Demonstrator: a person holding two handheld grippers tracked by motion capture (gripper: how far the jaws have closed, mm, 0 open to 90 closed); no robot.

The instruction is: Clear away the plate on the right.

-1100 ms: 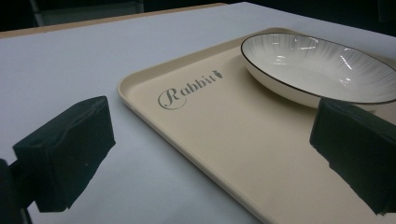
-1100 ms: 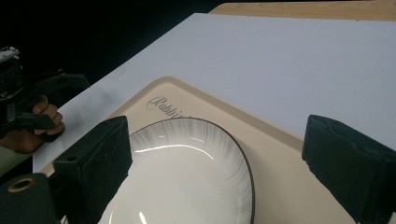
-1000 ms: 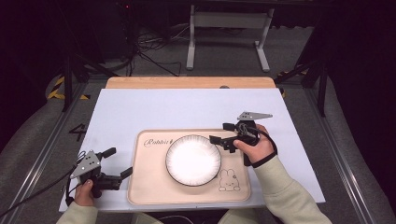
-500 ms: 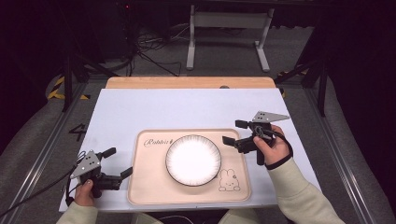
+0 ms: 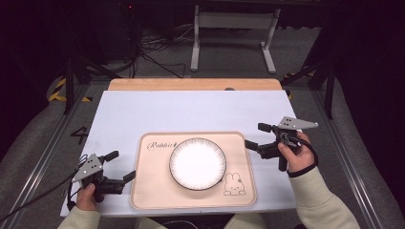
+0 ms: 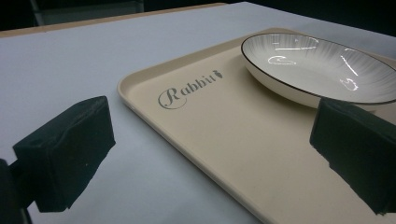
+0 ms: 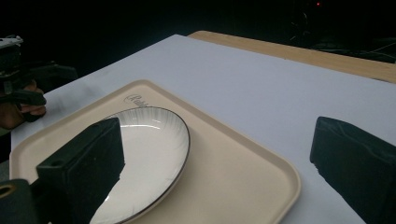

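A beige rectangular plastic tray printed with the word "Rabbit" and a small rabbit drawing lies on the pale blue-white bench, close to the near edge and roughly midway between the left and right edges. On the tray's middle rests a round white ceramic plate with a thin dark rim; fine grey lines radiate across its surface.

The left tool is held in the person's left hand near the bench's near left corner, just beside the tray's left edge, its jaws wide apart and gripping nothing. In the left gripper view one jaw lies over bare bench and the other over the tray, with the plate beyond.

The right tool, held in the right hand, sits off the tray's right edge, toward the bench's right edge. Its jaws are also spread wide and empty, pointing toward the plate.
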